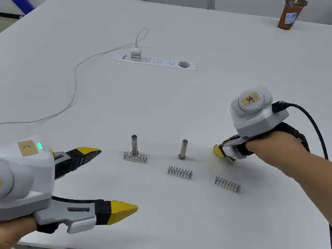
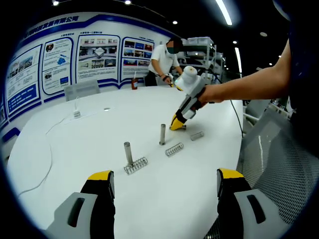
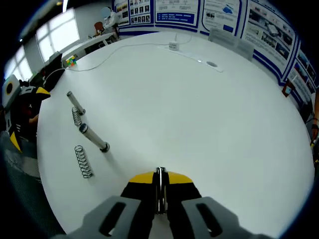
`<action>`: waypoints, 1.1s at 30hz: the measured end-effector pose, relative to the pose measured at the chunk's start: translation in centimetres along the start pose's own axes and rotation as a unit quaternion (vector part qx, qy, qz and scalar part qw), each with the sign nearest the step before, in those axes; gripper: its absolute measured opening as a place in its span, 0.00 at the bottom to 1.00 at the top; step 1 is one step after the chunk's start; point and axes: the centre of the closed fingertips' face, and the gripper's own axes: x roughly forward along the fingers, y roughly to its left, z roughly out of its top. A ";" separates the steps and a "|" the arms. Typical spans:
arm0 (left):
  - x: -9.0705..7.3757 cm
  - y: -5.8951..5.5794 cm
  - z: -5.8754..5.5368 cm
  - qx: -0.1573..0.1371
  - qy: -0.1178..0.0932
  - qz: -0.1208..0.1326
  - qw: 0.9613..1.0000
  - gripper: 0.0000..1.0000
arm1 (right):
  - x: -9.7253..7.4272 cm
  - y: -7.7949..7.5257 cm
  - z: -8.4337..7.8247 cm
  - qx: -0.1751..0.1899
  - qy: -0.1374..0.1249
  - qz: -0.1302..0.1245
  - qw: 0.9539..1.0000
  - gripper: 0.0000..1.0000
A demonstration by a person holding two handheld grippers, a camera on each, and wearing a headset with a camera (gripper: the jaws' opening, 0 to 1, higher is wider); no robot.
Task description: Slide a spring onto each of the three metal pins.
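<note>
Two metal pins stand upright on the white table, one (image 1: 134, 144) to the left and one (image 1: 183, 149) to the right. Three springs lie flat: one (image 1: 135, 157) at the left pin's foot, one (image 1: 180, 172) in front of the right pin, one (image 1: 227, 184) further right. My right gripper (image 1: 224, 151) is low on the table right of the pins, shut on a thin metal pin (image 3: 160, 183) between its yellow tips. My left gripper (image 1: 106, 180) is open at the near left, nothing between its jaws. In the left gripper view the pins (image 2: 128, 152) (image 2: 162, 133) stand ahead.
A white power strip (image 1: 155, 60) with a plugged charger and a trailing cable lies at the back of the table. A brown bottle (image 1: 292, 13) stands at the far right corner. A person (image 2: 162, 57) works at the table's far end.
</note>
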 end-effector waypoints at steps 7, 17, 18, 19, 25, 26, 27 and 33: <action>-0.3 0.2 0.2 0.003 -0.002 0.003 1.000 0.86 | -2.1 0.4 0.8 0.007 -0.030 -0.002 1.000 0.09; -0.3 -0.2 0.5 0.011 -0.005 -0.001 1.000 0.86 | -4.0 0.5 1.1 0.004 -0.059 -0.012 0.998 0.09; -0.3 -0.3 0.5 0.011 -0.005 -0.002 1.000 0.86 | -4.0 0.4 1.0 0.007 -0.058 -0.013 0.998 0.09; -0.3 -0.3 0.5 0.012 -0.005 -0.002 1.000 0.85 | -4.0 0.4 1.0 0.008 -0.060 -0.014 0.998 0.09; -0.5 -0.4 0.8 0.015 -0.005 -0.002 1.000 0.85 | -4.5 0.6 0.6 0.017 -0.068 -0.015 0.997 0.09; -0.5 -0.4 0.8 0.015 -0.005 -0.002 1.000 0.85 | -4.7 0.7 0.4 0.018 -0.069 -0.015 0.997 0.09; -0.5 -0.4 0.8 0.016 -0.005 -0.001 1.000 0.85 | -4.7 0.7 0.4 0.019 -0.070 -0.015 0.997 0.09; -0.6 -0.5 0.8 0.015 -0.004 -0.001 1.000 0.85 | -5.2 0.9 0.0 0.022 -0.080 -0.018 0.996 0.09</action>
